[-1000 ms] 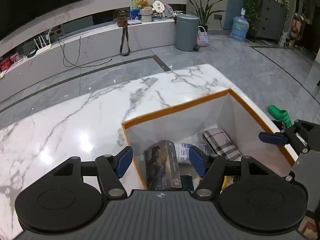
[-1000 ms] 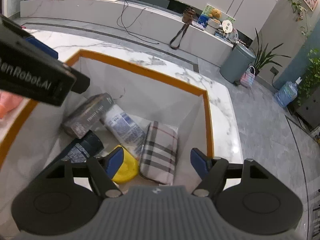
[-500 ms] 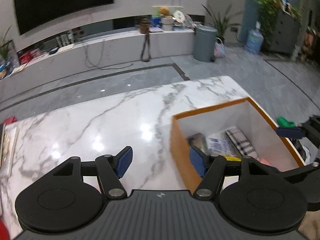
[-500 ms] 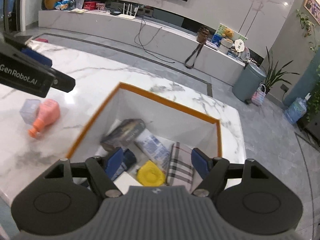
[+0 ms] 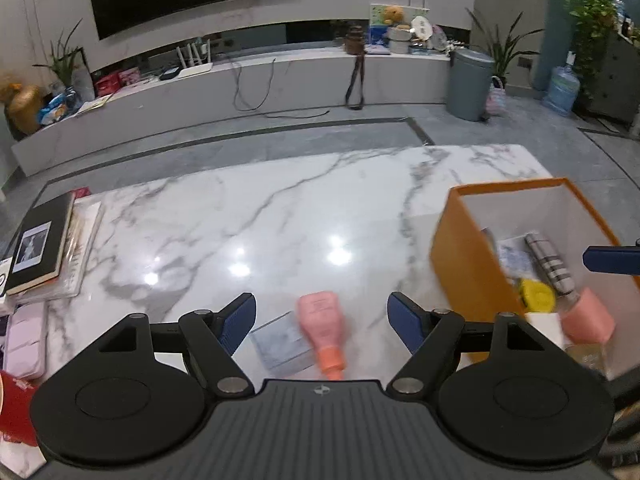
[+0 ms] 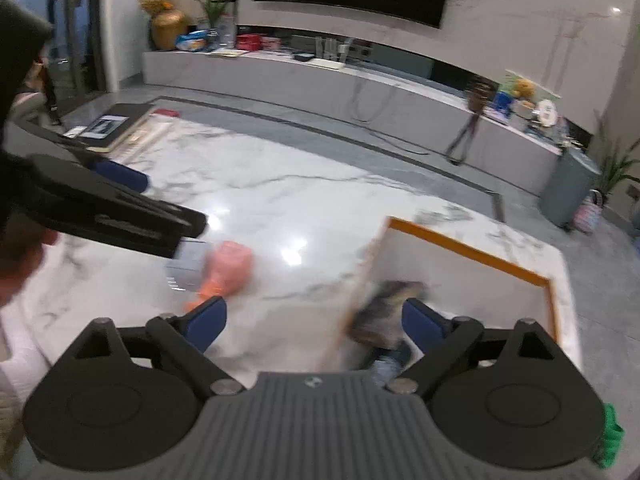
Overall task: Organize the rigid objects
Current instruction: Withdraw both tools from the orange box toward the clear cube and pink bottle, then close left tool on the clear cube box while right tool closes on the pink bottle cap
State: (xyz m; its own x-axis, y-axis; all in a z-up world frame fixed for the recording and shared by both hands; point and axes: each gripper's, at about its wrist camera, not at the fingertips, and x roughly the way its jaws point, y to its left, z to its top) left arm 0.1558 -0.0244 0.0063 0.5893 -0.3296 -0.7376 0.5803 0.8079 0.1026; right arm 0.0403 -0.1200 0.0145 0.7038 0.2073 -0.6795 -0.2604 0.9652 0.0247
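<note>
An orange box (image 5: 466, 268) with a white inside stands at the right of the marble table; it holds a plaid case (image 5: 550, 264), a yellow round item (image 5: 538, 297), a pink bottle (image 5: 588, 316) and other items. It also shows in the right wrist view (image 6: 472, 254). A pink bottle with an orange cap (image 5: 324, 326) lies on the table beside a small clear box (image 5: 282, 344). My left gripper (image 5: 322, 318) is open and empty above that bottle. My right gripper (image 6: 314, 320) is open and empty over the box's left wall.
A stack of books (image 5: 44, 248) lies at the table's left edge, with a pale pink pouch (image 5: 26, 340) and a red item (image 5: 14, 408) nearer. Beyond the table are a grey floor, a long TV bench and a grey bin (image 5: 468, 84).
Both grippers have pulled up and left, away from the box. The left one now hangs over the pink bottle on the table; the dark box it hovered over stays in the orange box.
</note>
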